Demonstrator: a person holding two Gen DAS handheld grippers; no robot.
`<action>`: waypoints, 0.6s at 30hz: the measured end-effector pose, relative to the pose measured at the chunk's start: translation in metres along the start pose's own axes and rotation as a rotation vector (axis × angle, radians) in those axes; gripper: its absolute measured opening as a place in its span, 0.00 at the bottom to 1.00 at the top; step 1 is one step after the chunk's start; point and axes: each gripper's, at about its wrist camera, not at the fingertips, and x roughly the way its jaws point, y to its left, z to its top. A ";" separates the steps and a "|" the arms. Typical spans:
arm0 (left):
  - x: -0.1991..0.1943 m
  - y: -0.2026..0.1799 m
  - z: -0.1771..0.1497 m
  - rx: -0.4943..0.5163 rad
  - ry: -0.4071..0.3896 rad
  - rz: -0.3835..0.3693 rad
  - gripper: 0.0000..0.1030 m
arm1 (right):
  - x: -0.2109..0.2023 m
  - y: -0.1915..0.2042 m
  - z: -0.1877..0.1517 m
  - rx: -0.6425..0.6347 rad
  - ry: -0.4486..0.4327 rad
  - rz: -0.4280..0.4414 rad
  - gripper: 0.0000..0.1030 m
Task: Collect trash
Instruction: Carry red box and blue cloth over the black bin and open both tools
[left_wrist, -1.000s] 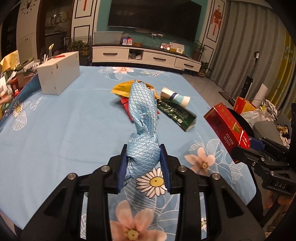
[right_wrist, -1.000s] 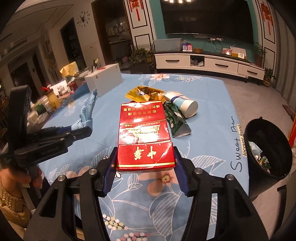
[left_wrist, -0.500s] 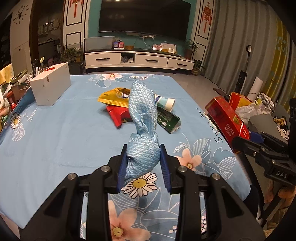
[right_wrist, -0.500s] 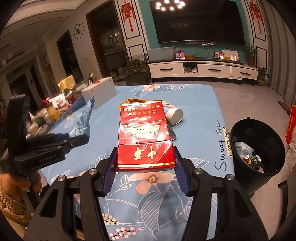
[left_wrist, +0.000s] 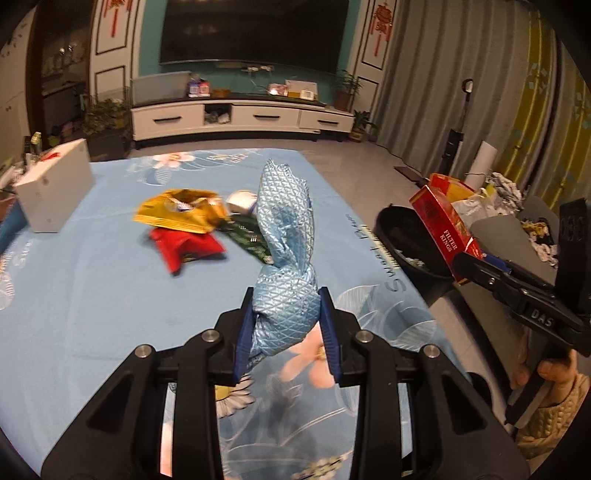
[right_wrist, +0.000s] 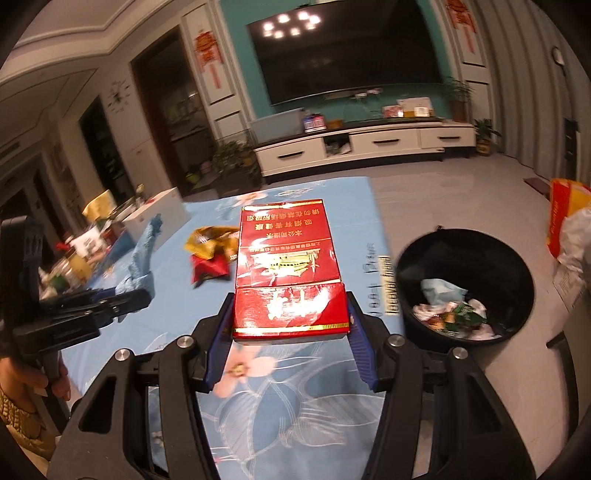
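My left gripper is shut on a twisted light-blue cloth that stands up above the blue flowered tablecloth. A long red carton sticks forward out of my right gripper, which is shut on its near end. In the left wrist view that same red carton hangs over the rim of a black bin beside the table's right edge. The black bin holds several scraps of trash. On the table lie a yellow wrapper, a red wrapper, a green packet and a white cup.
A white box stands at the table's far left. Bags and clutter pile up on the floor to the right of the bin. A person's hand holds the right gripper's handle. A low white TV cabinet runs along the far wall.
Both grippers have swung right, toward the table's right edge. The red carton went from over the table to over the bin's rim. Neither grip has changed.
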 end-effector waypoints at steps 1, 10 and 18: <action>0.005 -0.003 0.003 -0.001 0.008 -0.018 0.33 | -0.001 -0.006 0.000 0.013 -0.003 -0.012 0.55; 0.050 -0.061 0.035 0.075 0.041 -0.143 0.33 | -0.012 -0.071 0.000 0.141 -0.053 -0.125 0.55; 0.108 -0.128 0.065 0.177 0.085 -0.259 0.33 | -0.008 -0.127 -0.004 0.230 -0.060 -0.230 0.55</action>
